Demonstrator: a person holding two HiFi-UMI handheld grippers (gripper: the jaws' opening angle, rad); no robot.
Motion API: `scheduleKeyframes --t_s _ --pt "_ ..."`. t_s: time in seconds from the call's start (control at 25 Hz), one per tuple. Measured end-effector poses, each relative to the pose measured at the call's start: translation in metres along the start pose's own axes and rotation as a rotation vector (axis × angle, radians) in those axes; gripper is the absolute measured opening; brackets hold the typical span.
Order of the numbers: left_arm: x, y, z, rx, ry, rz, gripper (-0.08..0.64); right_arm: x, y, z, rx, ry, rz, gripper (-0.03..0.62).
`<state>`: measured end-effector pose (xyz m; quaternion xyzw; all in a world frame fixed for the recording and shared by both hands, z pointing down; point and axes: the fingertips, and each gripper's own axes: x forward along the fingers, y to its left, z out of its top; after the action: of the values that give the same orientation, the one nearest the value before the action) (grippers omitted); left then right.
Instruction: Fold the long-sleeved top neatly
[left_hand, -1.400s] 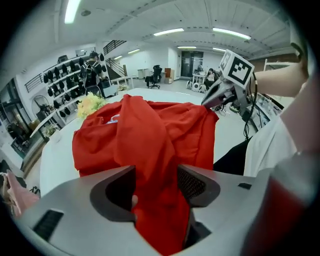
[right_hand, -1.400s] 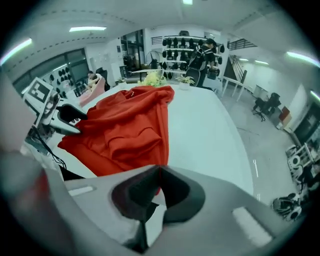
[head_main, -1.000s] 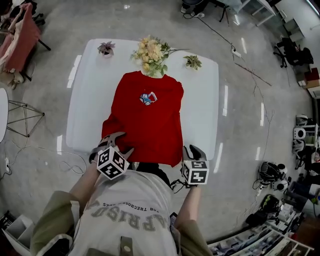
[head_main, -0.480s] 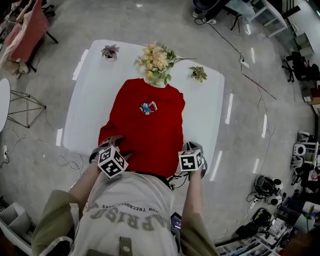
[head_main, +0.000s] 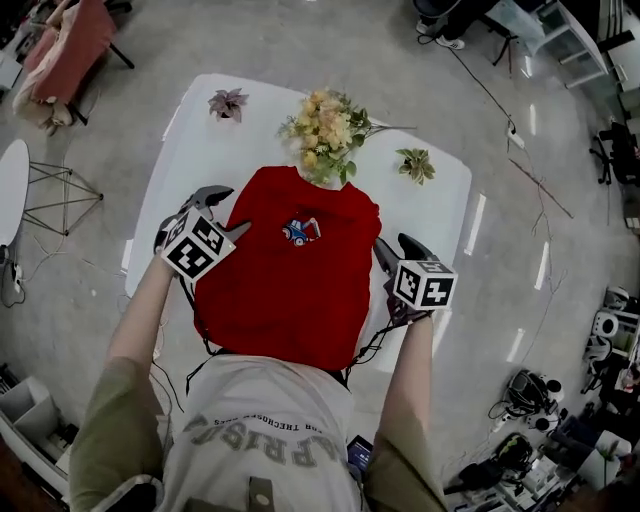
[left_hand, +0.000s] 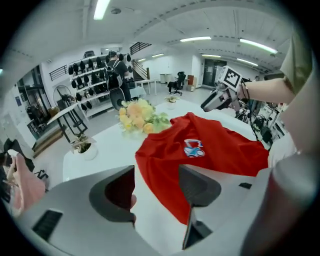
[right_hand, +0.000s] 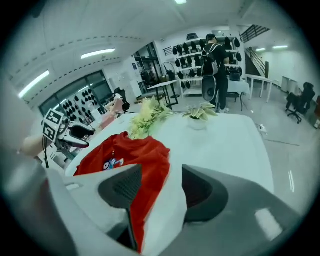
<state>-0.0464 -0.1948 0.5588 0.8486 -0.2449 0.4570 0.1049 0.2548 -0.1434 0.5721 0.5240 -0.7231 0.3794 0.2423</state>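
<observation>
A red long-sleeved top (head_main: 290, 280) with a small printed badge lies flat on the white table (head_main: 200, 150), its hem hanging over the near edge. My left gripper (head_main: 220, 210) hovers at the top's left edge near the shoulder, jaws open; in the left gripper view (left_hand: 157, 175) only table and the top's (left_hand: 210, 150) edge show in the gap. My right gripper (head_main: 398, 250) is at the top's right edge. Its jaws (right_hand: 162, 185) are opening, and the top's (right_hand: 145, 160) red edge shows between them without being pinched.
A bouquet of pale flowers (head_main: 325, 130) lies at the collar end. Two small potted plants (head_main: 228, 102) (head_main: 415, 165) stand at the far corners. Cables trail on the floor to the right. A person stands by racks far off (right_hand: 217, 65).
Both grippers have left the near hem and travelled away from me along the top's sides, the left up its left edge, the right up its right edge.
</observation>
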Motion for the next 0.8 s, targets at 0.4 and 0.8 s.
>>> scheduleKeyframes --t_s 0.4,0.8 --pt "0.092 0.059 0.006 -0.136 0.176 -0.154 0.272 0.079 -0.023 0.020 -0.002 0.164 0.066 0.236" --pt "0.075 0.054 0.012 -0.066 0.108 -0.173 0.047 0.058 -0.011 0.040 -0.086 0.097 0.101 0.048"
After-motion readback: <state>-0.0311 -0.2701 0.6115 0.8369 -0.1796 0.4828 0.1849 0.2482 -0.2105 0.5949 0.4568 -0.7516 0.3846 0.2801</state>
